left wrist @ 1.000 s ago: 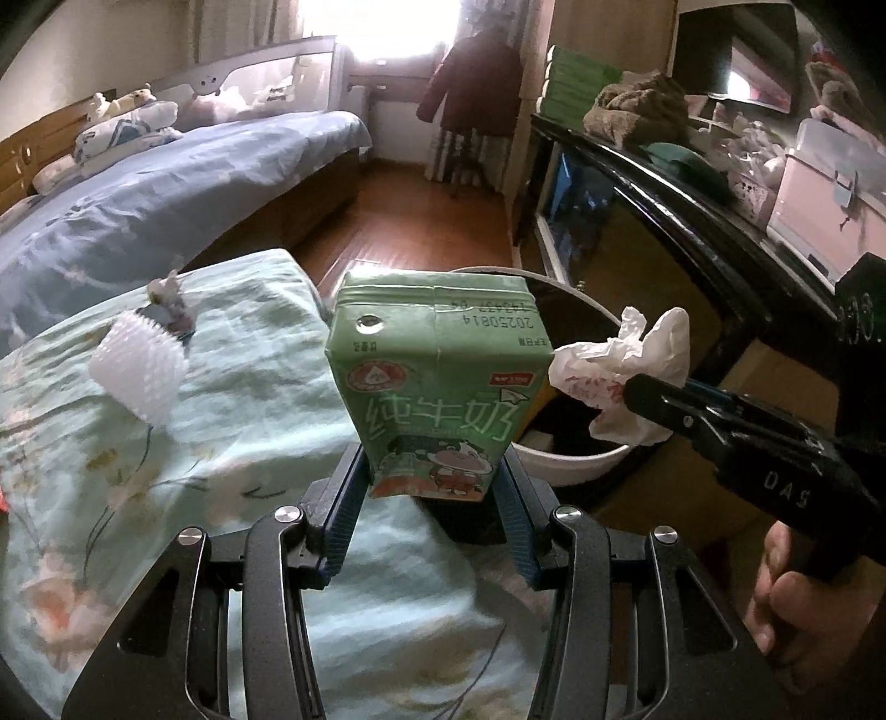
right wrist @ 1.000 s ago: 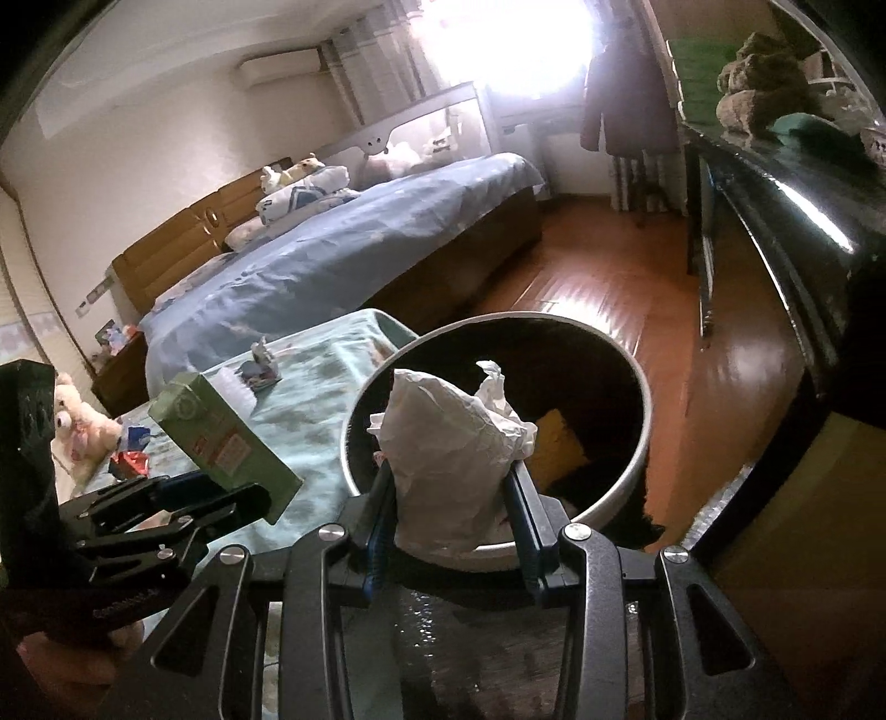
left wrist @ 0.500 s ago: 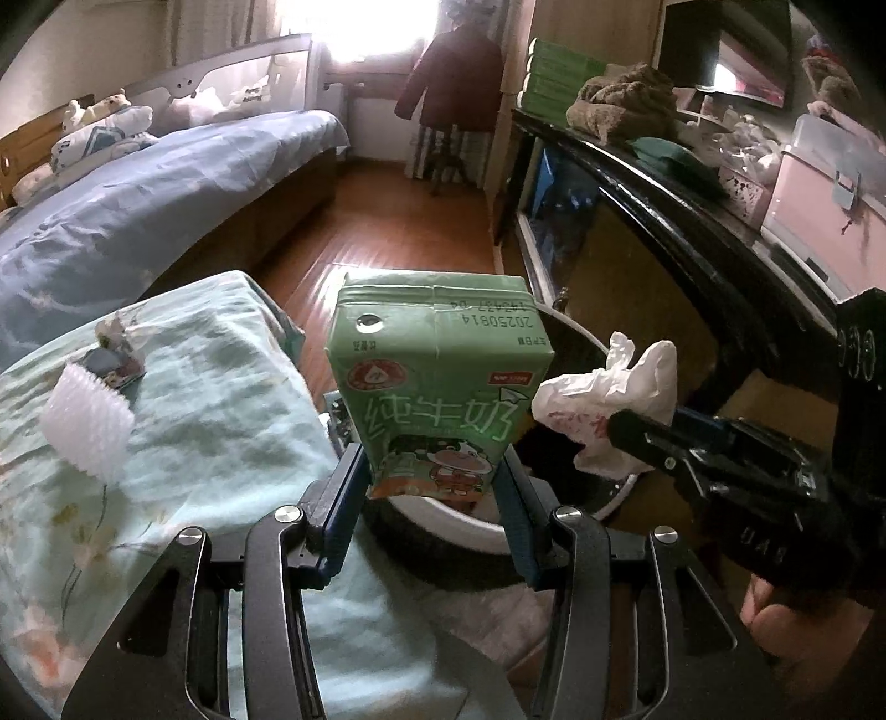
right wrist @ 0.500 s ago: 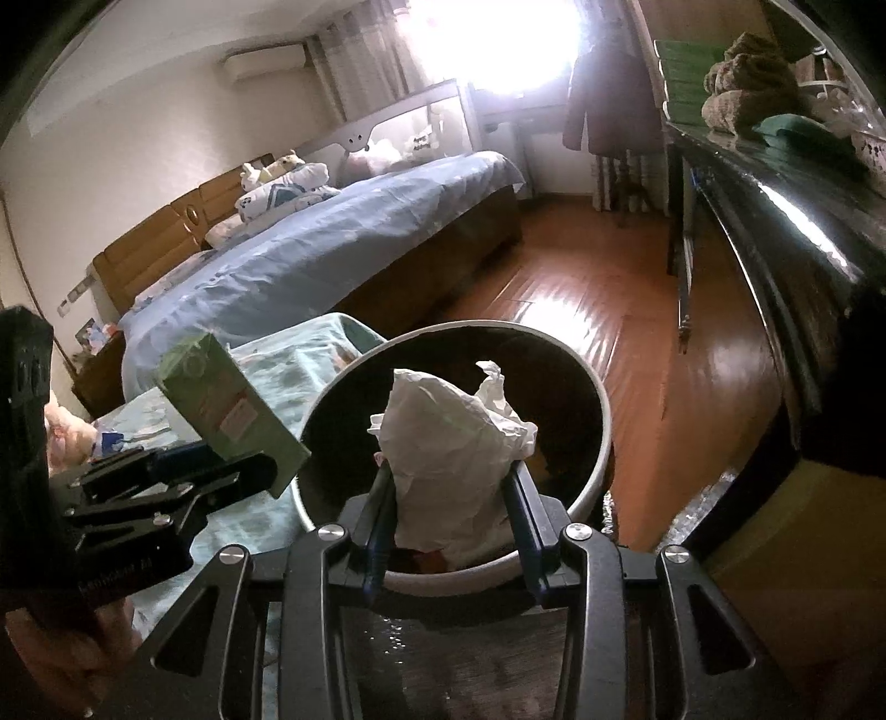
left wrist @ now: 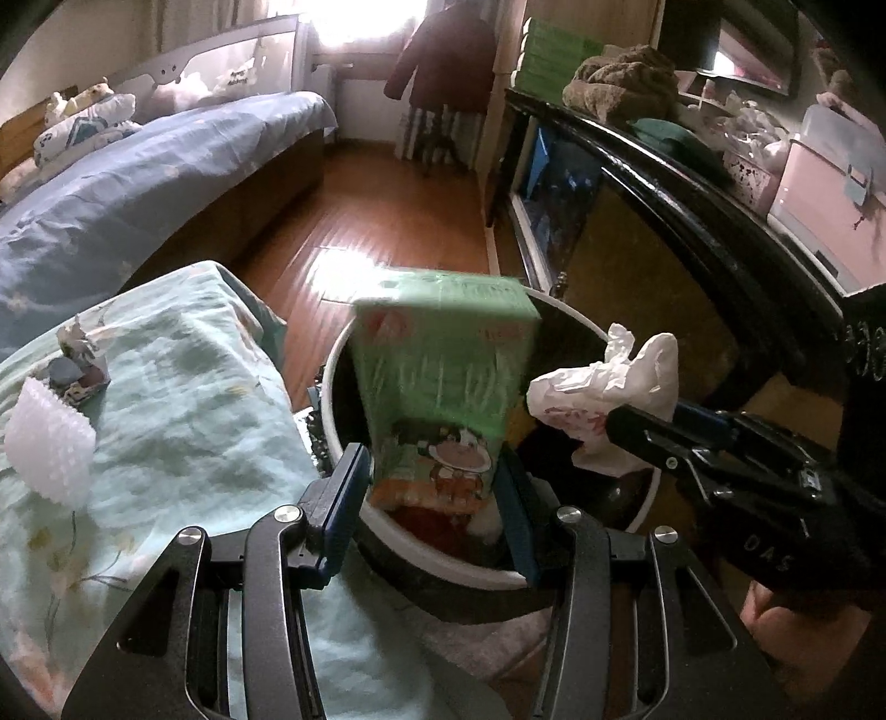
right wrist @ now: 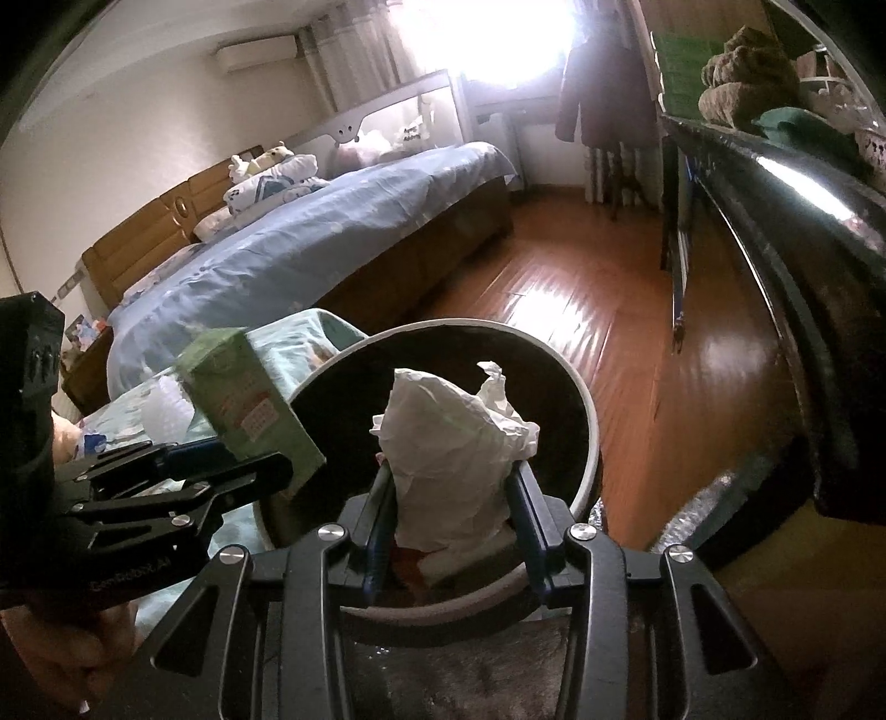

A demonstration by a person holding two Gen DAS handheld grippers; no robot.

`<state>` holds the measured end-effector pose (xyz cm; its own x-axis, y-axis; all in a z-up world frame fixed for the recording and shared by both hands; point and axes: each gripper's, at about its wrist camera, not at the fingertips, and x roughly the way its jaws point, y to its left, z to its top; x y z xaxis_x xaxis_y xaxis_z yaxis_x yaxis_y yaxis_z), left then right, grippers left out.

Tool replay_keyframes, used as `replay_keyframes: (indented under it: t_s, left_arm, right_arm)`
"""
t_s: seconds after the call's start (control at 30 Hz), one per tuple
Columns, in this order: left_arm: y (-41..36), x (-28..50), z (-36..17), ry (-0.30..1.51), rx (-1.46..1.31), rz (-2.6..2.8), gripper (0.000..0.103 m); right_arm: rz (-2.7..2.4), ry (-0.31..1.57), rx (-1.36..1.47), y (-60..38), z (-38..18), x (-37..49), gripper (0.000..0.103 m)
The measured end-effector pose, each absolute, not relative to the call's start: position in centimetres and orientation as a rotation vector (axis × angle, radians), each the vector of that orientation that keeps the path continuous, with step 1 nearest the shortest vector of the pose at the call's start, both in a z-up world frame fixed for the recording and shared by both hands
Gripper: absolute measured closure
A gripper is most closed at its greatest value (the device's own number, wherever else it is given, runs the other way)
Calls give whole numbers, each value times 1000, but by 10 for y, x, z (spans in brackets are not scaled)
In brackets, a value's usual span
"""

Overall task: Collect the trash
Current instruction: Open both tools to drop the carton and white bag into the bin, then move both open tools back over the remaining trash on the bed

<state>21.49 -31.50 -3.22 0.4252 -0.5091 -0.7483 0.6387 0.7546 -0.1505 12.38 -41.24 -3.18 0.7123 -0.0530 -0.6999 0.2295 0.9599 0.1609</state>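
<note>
Left wrist view, green milk carton (left wrist: pixel 443 387) blurred between the left gripper (left wrist: pixel 434 498) fingers, grip undeterminable, over the round bin (left wrist: pixel 587 327), crumpled white paper (right wrist: pixel 454 459) clasped by the right gripper (right wrist: pixel 451 526), above the bin.

- Home bedroom.
- Big bed (right wrist: pixel 310 243), blue duvet, wooden headboard (right wrist: pixel 138 243), soft toys on pillows, far left.
- Wood floor (right wrist: pixel 598 310), curtained window (right wrist: pixel 470 39) at far end, coat (left wrist: pixel 443 55) hanging beside it.
- Cluttered dark cabinet (left wrist: pixel 692 188) along right.
</note>
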Motion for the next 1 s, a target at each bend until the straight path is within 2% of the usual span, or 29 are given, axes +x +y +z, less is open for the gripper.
replay_keyframes:
  t_s: [0.13, 0.17, 0.27, 0.4, 0.53, 0.6, 0.77, 1.0]
  left_arm:
    - [-317, 216, -33, 878, 158, -729, 56]
    - [-317, 216, -33, 878, 159, -730, 51]
    - [-311, 214, -33, 869, 155, -719, 44]
    - [-297, 210, -34, 875, 126, -699, 41]
    - [-276, 204, -37, 874, 96, -659, 40]
    - [-264, 201, -39, 875, 81, -635, 39]
    - [-230, 195, -47, 894, 31, -581, 37]
    - [-187, 190, -55, 912, -25, -500, 37]
  right_arm:
    - [-158, 765, 259, -416, -32, 127, 61]
    - [-157, 764, 262, -417, -32, 128, 60]
    - [-152, 766, 274, -419, -32, 128, 55]
    - [-144, 761, 285, -420, -32, 126, 45]
    - [-132, 755, 295, -416, -32, 125, 41]
    - [-124, 752, 298, -414, -31, 125, 34]
    - [-97, 734, 301, -401, -27, 123, 26]
    - [-38, 720, 297, -373, -21, 128, 22]
